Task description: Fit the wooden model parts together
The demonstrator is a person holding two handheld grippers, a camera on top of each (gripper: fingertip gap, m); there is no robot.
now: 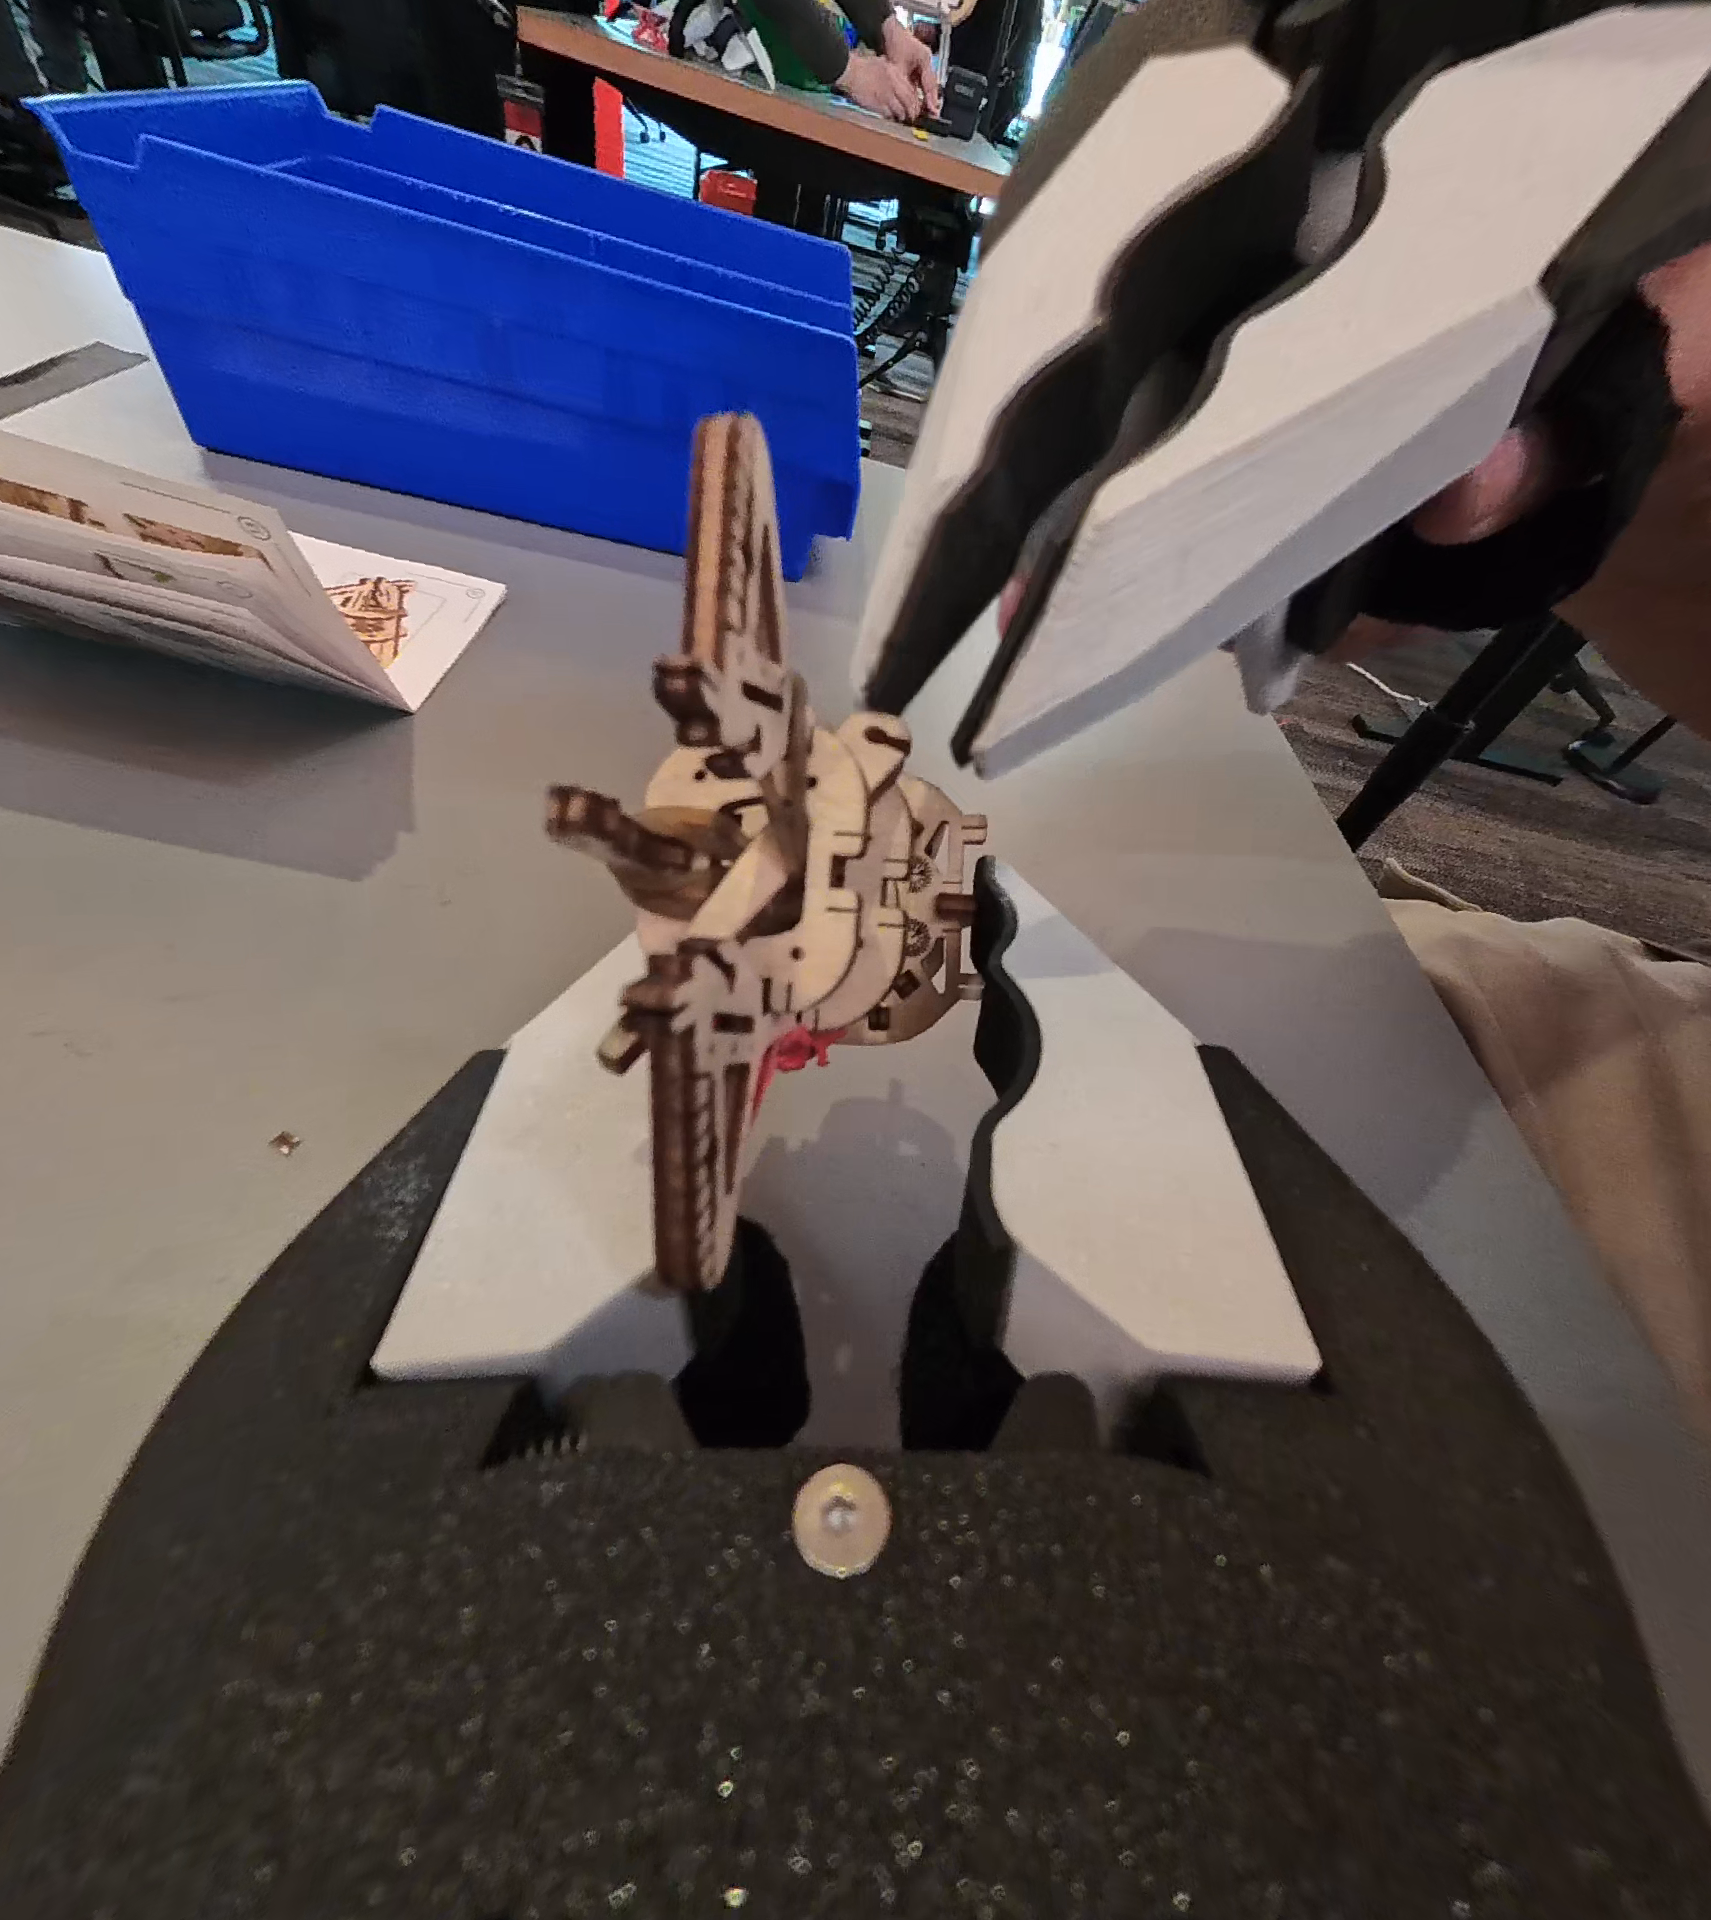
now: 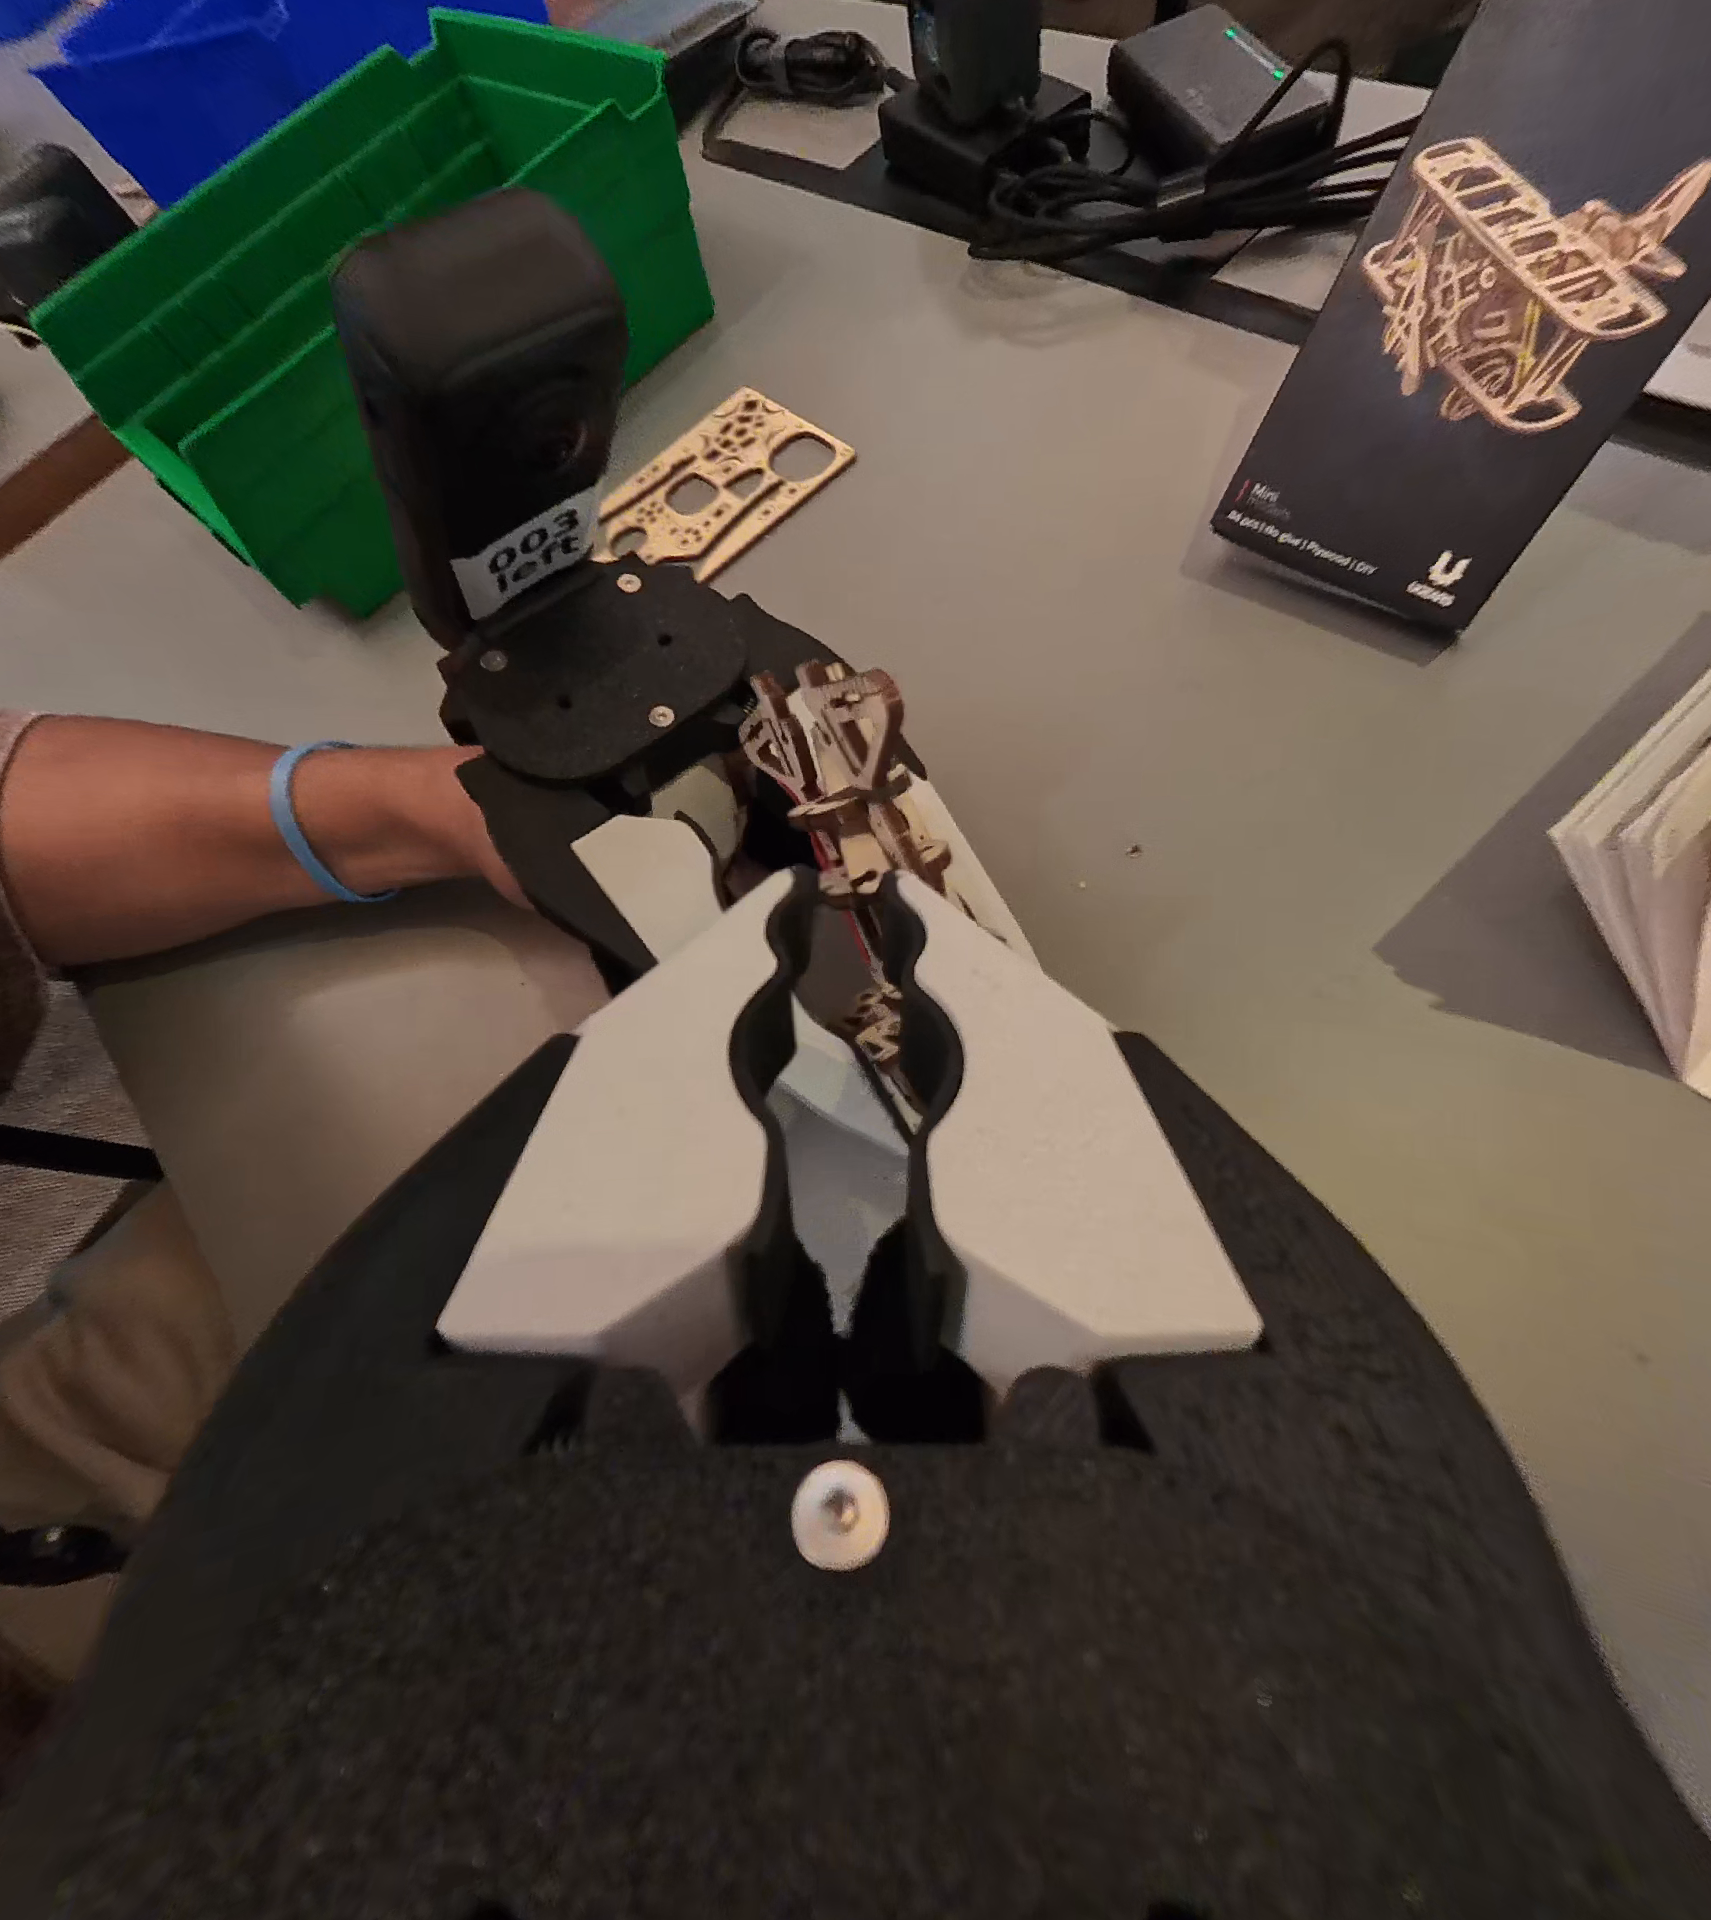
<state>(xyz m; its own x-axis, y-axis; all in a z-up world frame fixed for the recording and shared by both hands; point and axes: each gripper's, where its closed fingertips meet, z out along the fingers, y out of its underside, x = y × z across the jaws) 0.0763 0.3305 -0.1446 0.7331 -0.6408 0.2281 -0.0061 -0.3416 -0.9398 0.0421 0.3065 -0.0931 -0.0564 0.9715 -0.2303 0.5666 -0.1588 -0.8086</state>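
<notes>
Lettered camera sticker (image 2: pixel 522 559), printed box (image 2: pixel 1453 343)

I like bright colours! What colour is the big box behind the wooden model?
The bin is bright blue, clearest in the left wrist view.

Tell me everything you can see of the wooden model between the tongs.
The wooden model is a half-built piece of pale plywood with dark laser-cut edges. A long latticed wing runs roughly upright, crossed by rounded slotted plates, small engraved gears and a stub sticking out at the left; something red shows underneath. It is off the table, between the left tongs. The right tongs, nearly shut, meet its top edge.
</notes>
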